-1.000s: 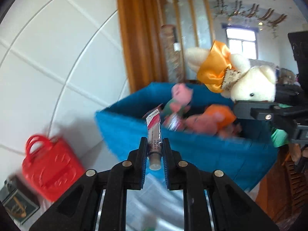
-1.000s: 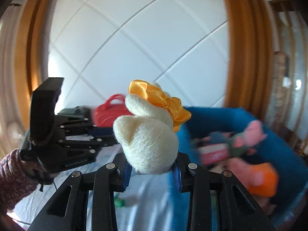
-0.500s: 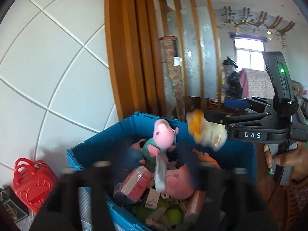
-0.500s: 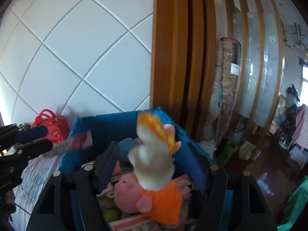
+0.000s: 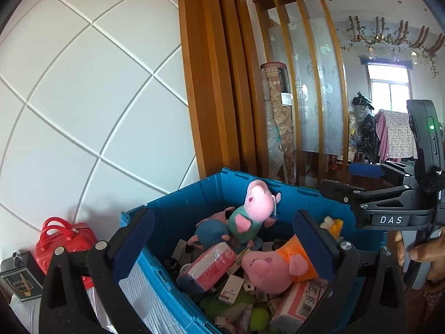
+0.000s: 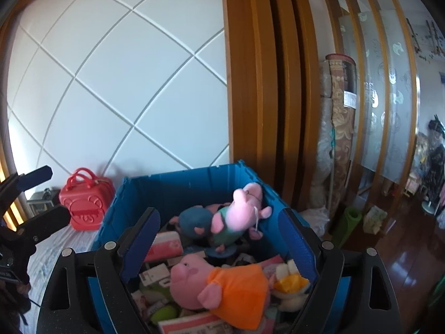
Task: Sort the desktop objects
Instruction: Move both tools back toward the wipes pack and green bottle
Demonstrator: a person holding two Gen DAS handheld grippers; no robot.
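Both hand-held grippers, left [image 5: 222, 231] and right [image 6: 219, 225], just opened, empty; plush rabbit [image 6: 289, 286] (lower right) soft, light: pinch its body.

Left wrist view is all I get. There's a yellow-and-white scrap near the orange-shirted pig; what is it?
Observer: A cream plush with a yellow bow, lying in the blue bin against the orange-shirted pig.
Operator: Is the other tool holding anything?
Observer: No. The right tool is open, its jaws have just been opening, and nothing is between them.
Operator: Anything on the floor beyond?
Observer: A green roll stands right of the bin.
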